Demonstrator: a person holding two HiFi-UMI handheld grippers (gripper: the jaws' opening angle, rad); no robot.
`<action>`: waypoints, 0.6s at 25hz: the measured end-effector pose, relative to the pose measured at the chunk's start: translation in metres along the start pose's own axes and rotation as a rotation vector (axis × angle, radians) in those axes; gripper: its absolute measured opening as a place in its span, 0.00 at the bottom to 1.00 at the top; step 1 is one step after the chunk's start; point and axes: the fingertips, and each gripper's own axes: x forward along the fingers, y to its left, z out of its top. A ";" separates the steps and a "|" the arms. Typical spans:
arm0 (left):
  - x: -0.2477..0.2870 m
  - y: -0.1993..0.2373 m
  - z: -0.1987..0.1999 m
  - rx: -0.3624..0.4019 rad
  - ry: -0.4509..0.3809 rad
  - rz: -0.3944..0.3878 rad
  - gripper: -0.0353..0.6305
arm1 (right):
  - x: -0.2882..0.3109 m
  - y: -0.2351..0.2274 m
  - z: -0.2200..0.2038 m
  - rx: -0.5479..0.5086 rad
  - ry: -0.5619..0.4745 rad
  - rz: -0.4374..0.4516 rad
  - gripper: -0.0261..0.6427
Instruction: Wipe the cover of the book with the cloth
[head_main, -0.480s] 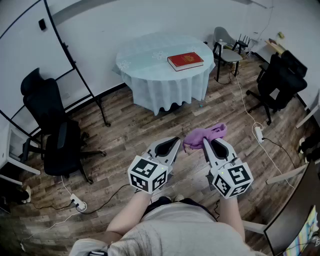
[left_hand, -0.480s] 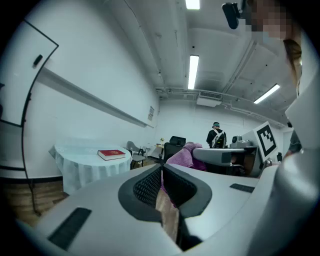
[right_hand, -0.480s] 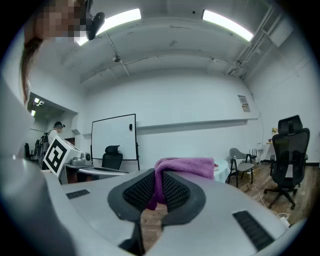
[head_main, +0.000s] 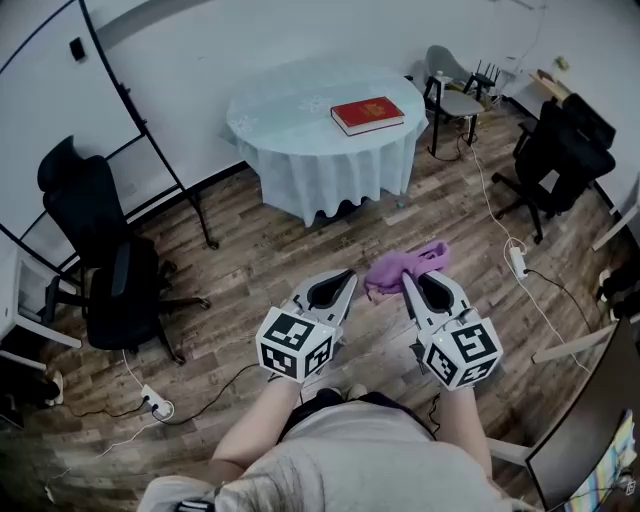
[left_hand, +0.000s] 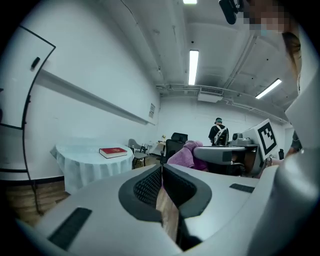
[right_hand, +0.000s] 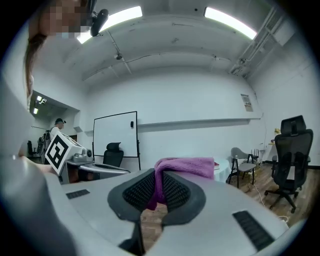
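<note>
A red book (head_main: 367, 114) lies flat on a round table with a pale blue cloth (head_main: 300, 110) across the room; the left gripper view shows the book (left_hand: 113, 152) far off at the left. A purple cloth (head_main: 400, 266) is pinched in my right gripper (head_main: 417, 281), and its fold hangs out over the jaws (right_hand: 186, 167). My left gripper (head_main: 335, 285) is beside it, shut with nothing between its jaws. Both grippers are held at waist height, well short of the table.
A black office chair (head_main: 105, 270) stands at the left, another black chair (head_main: 560, 150) at the right, a grey chair (head_main: 455, 95) by the table. A whiteboard stand (head_main: 150, 130) leans near the wall. Cables and power strips (head_main: 517, 262) lie on the wood floor.
The view has shifted slightly; the table and book sit a little higher and to the left in the frame. Both grippers keep their grip and pose.
</note>
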 end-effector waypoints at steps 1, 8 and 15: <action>0.002 0.000 0.000 -0.004 -0.001 0.000 0.09 | 0.001 -0.001 0.000 -0.004 0.005 0.001 0.12; 0.021 -0.005 0.009 -0.036 -0.036 -0.013 0.09 | 0.004 -0.018 0.008 0.001 -0.003 0.003 0.12; 0.037 -0.003 0.006 -0.152 -0.067 -0.003 0.09 | 0.004 -0.033 0.003 0.071 -0.069 0.034 0.12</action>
